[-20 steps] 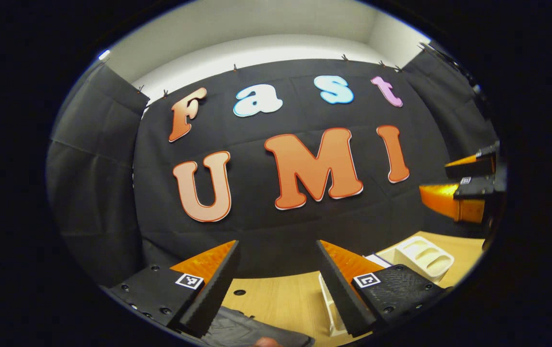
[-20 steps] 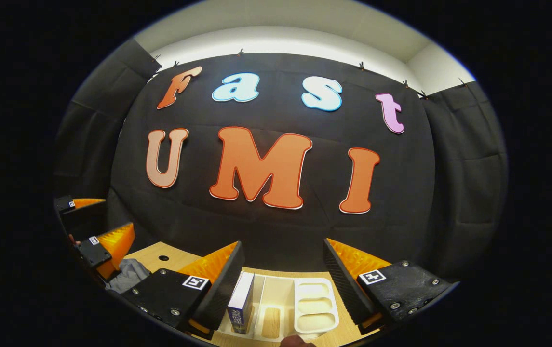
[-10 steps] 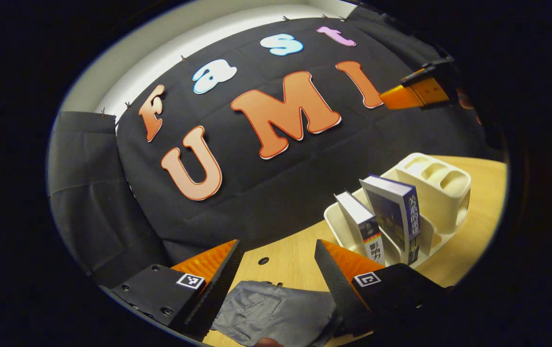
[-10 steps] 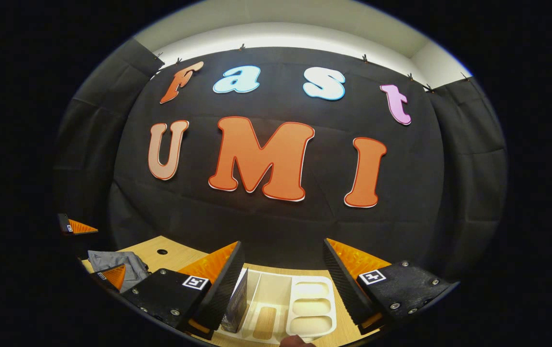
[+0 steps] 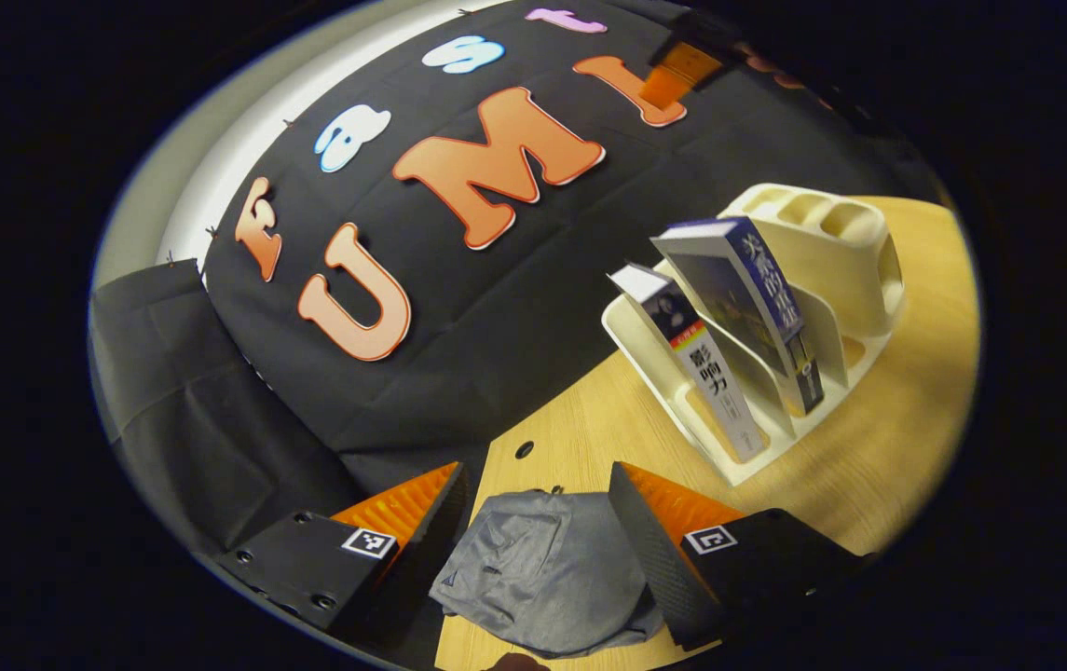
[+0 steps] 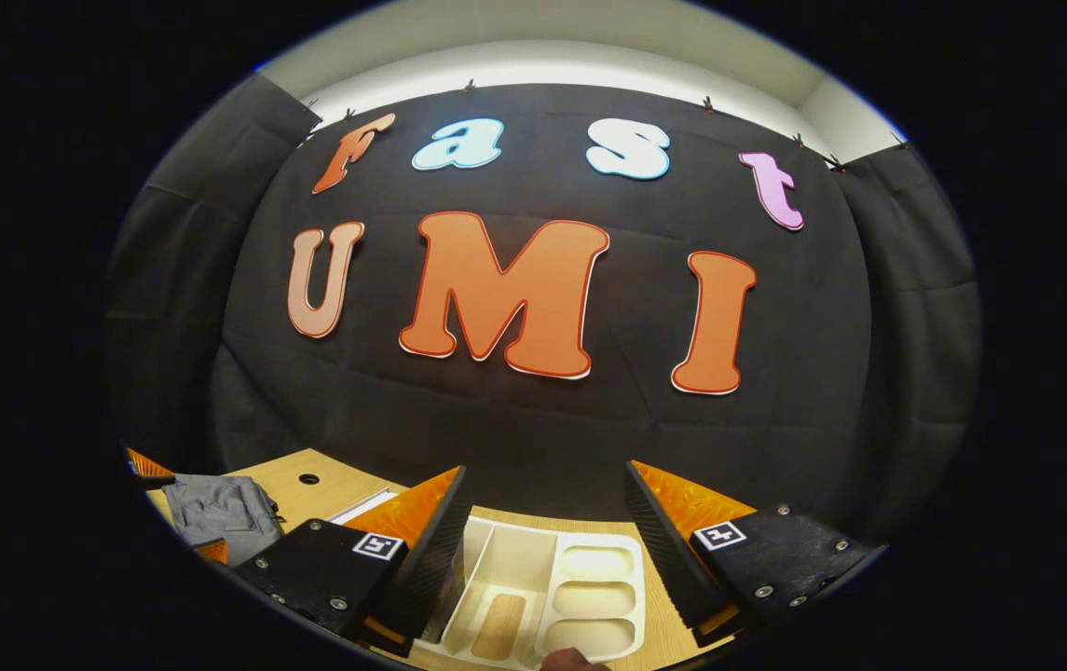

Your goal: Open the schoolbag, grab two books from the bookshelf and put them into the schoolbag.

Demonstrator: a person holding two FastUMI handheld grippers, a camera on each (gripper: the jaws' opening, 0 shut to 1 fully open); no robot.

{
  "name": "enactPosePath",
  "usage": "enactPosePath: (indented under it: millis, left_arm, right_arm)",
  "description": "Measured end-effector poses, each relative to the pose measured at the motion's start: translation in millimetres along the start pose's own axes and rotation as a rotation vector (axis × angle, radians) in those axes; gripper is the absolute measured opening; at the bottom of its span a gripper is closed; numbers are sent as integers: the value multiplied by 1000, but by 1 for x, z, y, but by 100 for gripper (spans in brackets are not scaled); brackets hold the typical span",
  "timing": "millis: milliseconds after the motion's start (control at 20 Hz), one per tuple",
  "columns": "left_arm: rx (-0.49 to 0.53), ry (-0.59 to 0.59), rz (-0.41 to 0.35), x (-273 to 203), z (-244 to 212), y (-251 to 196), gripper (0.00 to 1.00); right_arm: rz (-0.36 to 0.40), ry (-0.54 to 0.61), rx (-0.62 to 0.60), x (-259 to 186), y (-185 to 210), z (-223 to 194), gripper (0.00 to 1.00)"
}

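A recording booth: black cloth walls (image 6: pixel 906 308), wooden table (image 5: pixel 878 438).

Looking down over a wooden table (image 6: pixel 328 494) at the bottom of the frame. Right gripper (image 6: pixel 547 536) at bottom centre, fingers spread wide apart, nothing between them. Just past the fingertips sits a cream bookshelf (image 6: pixel 547 592), seen from above, with slots and three small oval pockets. Over at lower left lies a grey schoolbag (image 6: pixel 216 513), crumpled, flat on the wood. A bit of the left gripper (image 6: pixel 149 468) pokes in beside it at the left edge.
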State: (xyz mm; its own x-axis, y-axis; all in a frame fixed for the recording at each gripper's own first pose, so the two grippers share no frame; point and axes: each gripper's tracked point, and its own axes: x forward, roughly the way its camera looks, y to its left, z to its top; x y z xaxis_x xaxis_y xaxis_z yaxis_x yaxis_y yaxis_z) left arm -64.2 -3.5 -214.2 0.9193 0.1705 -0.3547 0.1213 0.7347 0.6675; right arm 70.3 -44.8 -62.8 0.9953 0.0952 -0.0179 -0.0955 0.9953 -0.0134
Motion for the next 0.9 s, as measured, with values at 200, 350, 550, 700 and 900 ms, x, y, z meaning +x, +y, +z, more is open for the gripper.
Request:
enactPosePath:
  millis: [200,350,550,700,900]
  left_arm:
    - [109,69,-43,4,-32,-28,96]
    - [157,123,-58,3,-60,-42,96]
    - [180,187,-88,3,-91,-60,96]
    - [192,237,-74,3,-113,-62,95]
    - [159,258,-29,6,-124,-54,95]
  right_arm:
    - [-19,3,-12,-2,-11,-6,97]
    - [-21,5,-12,-1,-13,-8,97]
    - [-25,3,-14,-1,-18,-9,97]
    - [-18,10,-1,0,-17,-13,97]
    - [-14,14,-11,-2,-21,-15,97]
